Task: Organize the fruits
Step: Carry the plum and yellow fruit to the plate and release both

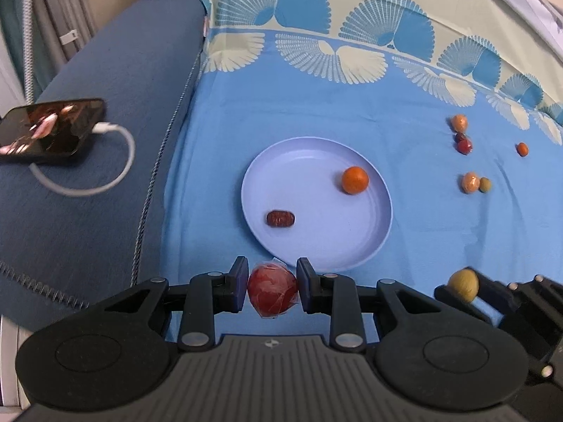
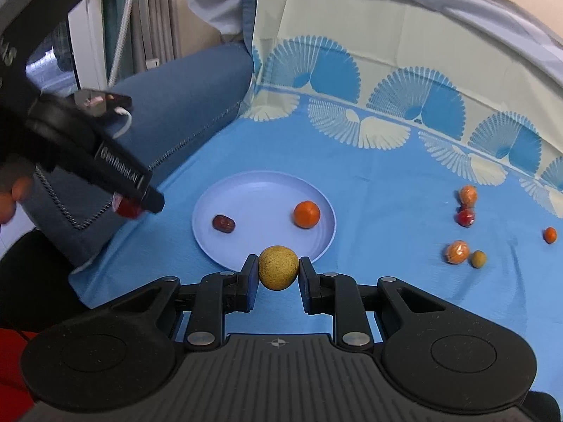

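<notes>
My left gripper (image 1: 271, 290) is shut on a red fruit in clear wrap (image 1: 272, 291), just short of the near rim of the pale blue plate (image 1: 352, 246). On the plate lie an orange (image 1: 355, 180) and a dark red date (image 1: 280, 218). My right gripper (image 2: 277, 274) is shut on a yellow-green round fruit (image 2: 278, 268) at the plate's (image 2: 253, 190) near edge. That gripper also shows at the lower right of the left wrist view with the yellow-green fruit (image 1: 462, 284). The left gripper (image 2: 135, 205) appears at the left of the right wrist view holding the red fruit (image 2: 125, 207).
Several small fruits lie on the blue cloth to the right: wrapped orange ones (image 2: 456, 251), a red one (image 2: 466, 217), a green one (image 2: 478, 258), a small orange one (image 2: 549, 235). A phone (image 1: 49, 130) with a white cable rests on the sofa arm (image 1: 105, 161).
</notes>
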